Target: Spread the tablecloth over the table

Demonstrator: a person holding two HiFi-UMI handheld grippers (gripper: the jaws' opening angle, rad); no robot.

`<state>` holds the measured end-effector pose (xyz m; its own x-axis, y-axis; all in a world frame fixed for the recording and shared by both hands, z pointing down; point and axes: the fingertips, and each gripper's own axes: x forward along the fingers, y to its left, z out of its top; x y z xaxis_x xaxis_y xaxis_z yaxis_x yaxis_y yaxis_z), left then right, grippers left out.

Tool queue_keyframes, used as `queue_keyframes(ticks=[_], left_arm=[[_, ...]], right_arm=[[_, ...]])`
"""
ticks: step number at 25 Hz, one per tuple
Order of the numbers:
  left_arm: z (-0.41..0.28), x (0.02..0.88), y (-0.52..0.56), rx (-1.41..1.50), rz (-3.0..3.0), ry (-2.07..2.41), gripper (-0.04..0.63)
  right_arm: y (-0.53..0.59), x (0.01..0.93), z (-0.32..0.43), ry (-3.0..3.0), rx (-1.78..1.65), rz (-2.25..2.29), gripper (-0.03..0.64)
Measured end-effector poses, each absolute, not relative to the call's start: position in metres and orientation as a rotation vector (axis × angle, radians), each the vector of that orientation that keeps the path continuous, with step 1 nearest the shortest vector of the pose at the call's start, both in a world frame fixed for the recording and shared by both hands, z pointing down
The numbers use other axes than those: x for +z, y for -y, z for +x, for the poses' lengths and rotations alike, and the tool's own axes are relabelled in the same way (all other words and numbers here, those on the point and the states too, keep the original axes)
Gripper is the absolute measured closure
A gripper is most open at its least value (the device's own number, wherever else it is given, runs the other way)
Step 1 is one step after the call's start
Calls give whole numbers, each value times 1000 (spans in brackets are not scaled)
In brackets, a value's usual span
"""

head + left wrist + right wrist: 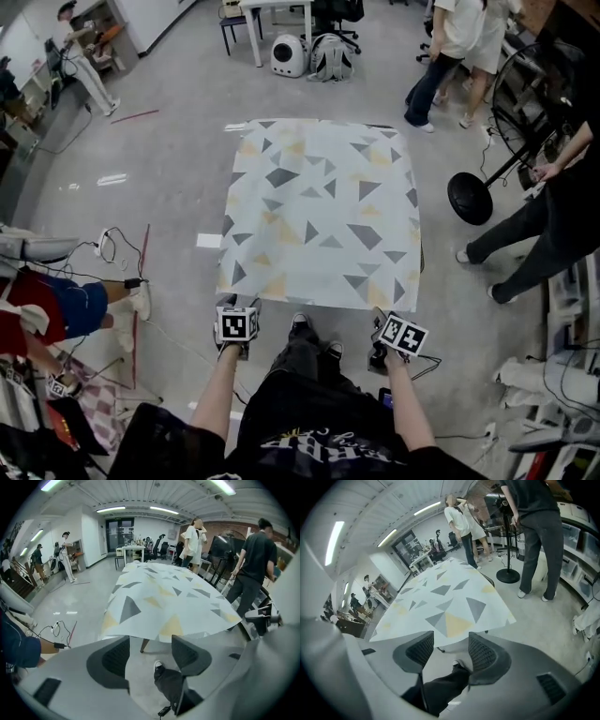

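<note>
Black-trousered legs (305, 361) of the person stand nearest, with the left gripper (150, 645) and right gripper (451, 644) on either side, both with jaws wide apart and nothing between them. Just beyond, the triangle-patterned tablecloth (319, 211) lies spread flat, a table leg (143, 645) showing under its near edge. Farther off, two people (459, 47) stand past its far right corner

tablecloth (319, 211) on table (143, 645) | left gripper (150, 643), right gripper (451, 641) before near edge

Triangle-print tablecloth (319, 211) is laid out flat, left gripper (238, 304) and right gripper (383, 320) are held just off its near edge.
</note>
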<state>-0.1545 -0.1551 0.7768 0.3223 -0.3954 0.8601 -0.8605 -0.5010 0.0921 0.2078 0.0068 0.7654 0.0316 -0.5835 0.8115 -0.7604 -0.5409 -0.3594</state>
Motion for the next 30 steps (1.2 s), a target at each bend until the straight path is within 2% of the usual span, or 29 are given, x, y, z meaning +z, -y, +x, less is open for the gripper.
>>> queue_keyframes(ticks=[6, 16, 30], left_arm=[[-139, 759, 136, 1076, 2159, 1067, 319], [-58, 679, 126, 907, 2437, 935, 324], [17, 564, 86, 729, 2746, 688, 383]], right_arm=[[-6, 736, 203, 1526, 1439, 2125, 394], [31, 650, 181, 1918, 1339, 2103, 402], [33, 569, 160, 2150, 1107, 2038, 448]])
